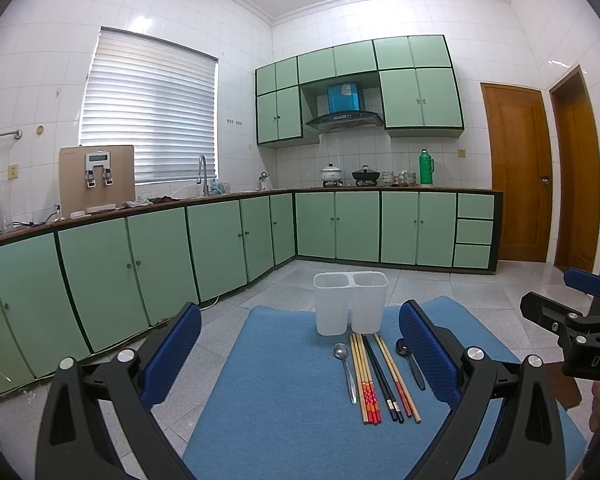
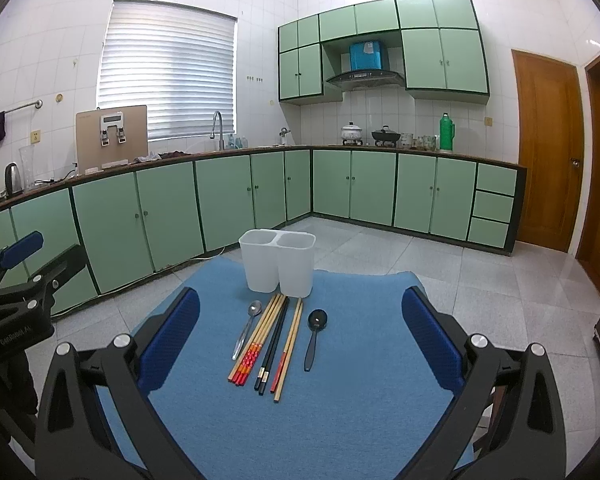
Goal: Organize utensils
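Observation:
A translucent white two-compartment holder stands empty at the far end of a blue mat. In front of it lie a metal spoon, several bamboo chopsticks with red ends, a black pair, another bamboo pair and a black spoon. My left gripper is open and empty above the mat's near end. My right gripper is open and empty, to the right of the left one.
The mat covers a small table over a grey tiled floor. Green cabinets run along the left and far walls. Wooden doors stand at the right. The right gripper shows at the left wrist view's right edge.

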A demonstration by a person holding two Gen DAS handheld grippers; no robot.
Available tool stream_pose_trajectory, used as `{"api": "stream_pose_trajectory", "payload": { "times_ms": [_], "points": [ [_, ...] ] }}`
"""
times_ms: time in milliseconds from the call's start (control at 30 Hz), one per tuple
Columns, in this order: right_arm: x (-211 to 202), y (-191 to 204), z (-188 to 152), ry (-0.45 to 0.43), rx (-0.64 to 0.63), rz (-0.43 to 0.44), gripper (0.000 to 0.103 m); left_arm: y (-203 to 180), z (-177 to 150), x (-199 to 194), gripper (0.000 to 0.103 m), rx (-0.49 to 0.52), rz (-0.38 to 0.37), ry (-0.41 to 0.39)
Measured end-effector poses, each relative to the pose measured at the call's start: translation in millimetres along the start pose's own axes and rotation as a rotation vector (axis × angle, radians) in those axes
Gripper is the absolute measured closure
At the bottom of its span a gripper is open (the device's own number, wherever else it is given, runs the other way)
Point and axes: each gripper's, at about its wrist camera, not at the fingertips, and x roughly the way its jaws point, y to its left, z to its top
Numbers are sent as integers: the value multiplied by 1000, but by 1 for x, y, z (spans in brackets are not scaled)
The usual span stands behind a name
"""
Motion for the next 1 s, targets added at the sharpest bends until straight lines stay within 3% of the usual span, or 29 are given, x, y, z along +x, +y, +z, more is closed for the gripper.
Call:
{"api": "stream_pose_trajectory", "payload": {
  "times_ms": [1000],
  "points": [
    [0, 2, 1, 0, 0, 1, 5, 2, 3, -3, 6, 0, -1, -2]
  ]
}}
